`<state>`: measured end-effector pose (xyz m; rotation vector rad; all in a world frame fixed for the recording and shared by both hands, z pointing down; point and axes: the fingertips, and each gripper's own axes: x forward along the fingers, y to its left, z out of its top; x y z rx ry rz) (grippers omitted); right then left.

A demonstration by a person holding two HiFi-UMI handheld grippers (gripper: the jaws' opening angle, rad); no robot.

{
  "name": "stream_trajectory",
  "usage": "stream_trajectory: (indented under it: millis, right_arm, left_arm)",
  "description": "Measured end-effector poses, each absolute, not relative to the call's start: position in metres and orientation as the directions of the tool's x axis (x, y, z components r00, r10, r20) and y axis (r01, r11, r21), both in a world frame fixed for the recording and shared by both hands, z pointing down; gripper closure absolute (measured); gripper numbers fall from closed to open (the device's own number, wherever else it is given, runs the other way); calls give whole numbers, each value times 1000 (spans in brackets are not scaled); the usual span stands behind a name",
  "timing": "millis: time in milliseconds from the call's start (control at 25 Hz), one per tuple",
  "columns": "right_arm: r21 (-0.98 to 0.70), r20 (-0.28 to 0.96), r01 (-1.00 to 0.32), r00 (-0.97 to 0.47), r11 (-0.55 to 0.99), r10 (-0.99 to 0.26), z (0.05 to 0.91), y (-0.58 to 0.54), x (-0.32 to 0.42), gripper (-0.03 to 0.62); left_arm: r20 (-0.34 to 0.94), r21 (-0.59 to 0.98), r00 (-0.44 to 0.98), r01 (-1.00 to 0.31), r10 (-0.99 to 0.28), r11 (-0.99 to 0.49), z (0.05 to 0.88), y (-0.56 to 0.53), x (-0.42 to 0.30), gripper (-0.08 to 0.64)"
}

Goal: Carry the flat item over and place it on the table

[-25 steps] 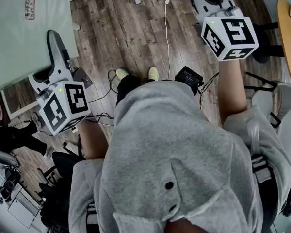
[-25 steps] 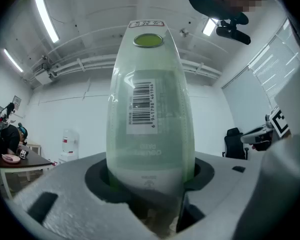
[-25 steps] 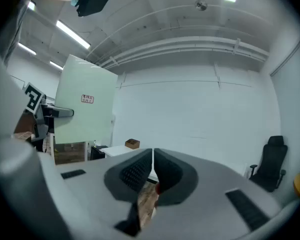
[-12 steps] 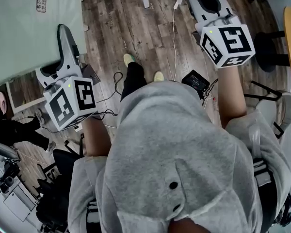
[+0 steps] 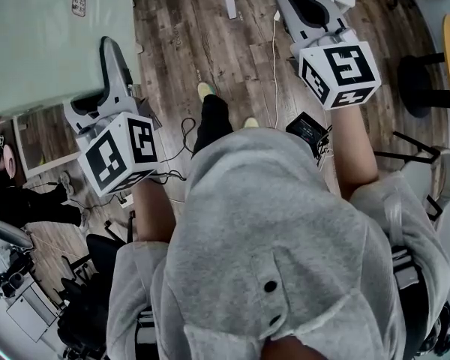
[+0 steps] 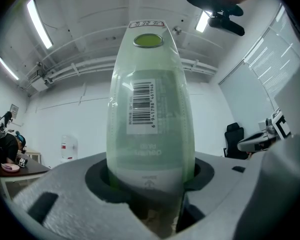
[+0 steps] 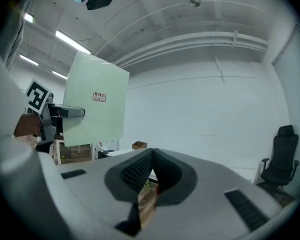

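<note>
Clamping the green board (image 6: 151, 129) is the left tool (image 6: 151, 178); right tool (image 7: 150, 176) pinched together.

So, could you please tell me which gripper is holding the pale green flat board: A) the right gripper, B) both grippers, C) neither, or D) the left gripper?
D: the left gripper has the pale green board clamped between its jaws, while the right gripper has its jaws closed together on nothing.

Bright, even light from ceiling strips (image 6: 39, 23); shadows soft. Fisheye bows the green panel (image 6: 150, 114); corners vignette dark.
</note>
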<state>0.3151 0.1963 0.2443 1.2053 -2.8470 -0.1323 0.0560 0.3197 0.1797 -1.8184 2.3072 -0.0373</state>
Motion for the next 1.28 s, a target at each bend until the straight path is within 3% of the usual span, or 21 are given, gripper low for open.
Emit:
stream_trajectory:
  millis: [1280]
  right_arm:
    - [139, 69, -649, -748, 748, -661, 242, 65, 184, 565]
  left_arm:
    - [-127, -92, -236, -964, -963, 248, 184, 181, -48, 288]
